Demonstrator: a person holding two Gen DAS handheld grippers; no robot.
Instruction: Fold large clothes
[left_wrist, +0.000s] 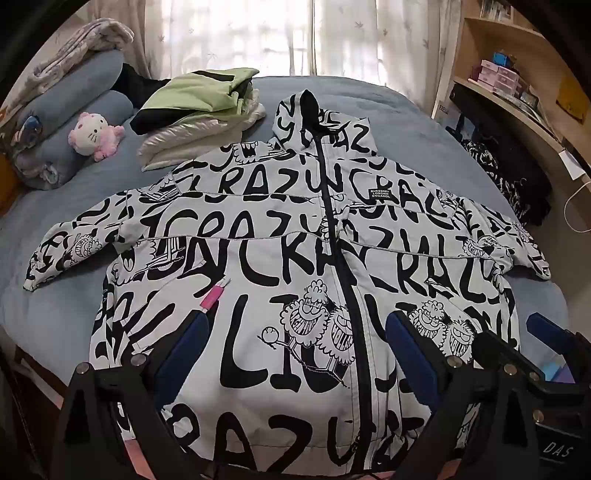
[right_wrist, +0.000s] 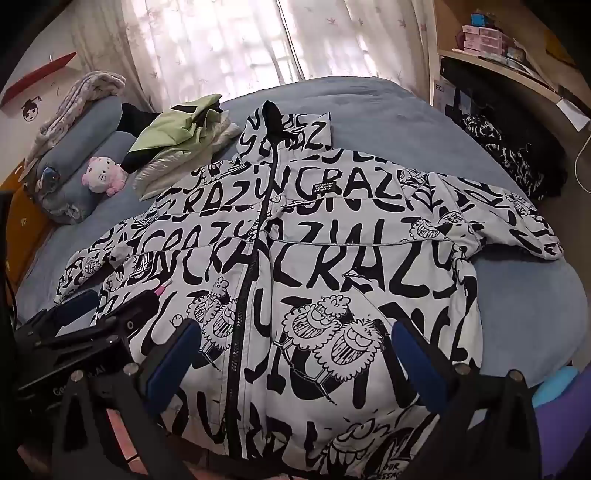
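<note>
Jacket (left_wrist: 280, 258) lies spread front-up on the bed (left_wrist: 424, 110), near the folded pile (left_wrist: 195, 110). Both jaws gape wide, empty: left hand-held gripper (left_wrist: 295, 328), right hand-held gripper (right_wrist: 295, 336). Best take a sleeve first, folding it across the zipper (left_wrist: 332, 206).

left wrist: angled down, near | right wrist: likewise, perhaps rightward | shared: jacket (left_wrist: 295, 258)

Home bedroom. Bed (left_wrist: 406, 110) with blue cover, rolled bedding (left_wrist: 74, 122) and plush toy (left_wrist: 94, 134) at its head, sheer curtains (left_wrist: 258, 33) over window, wooden shelves (left_wrist: 517, 70) holding small boxes.
</note>
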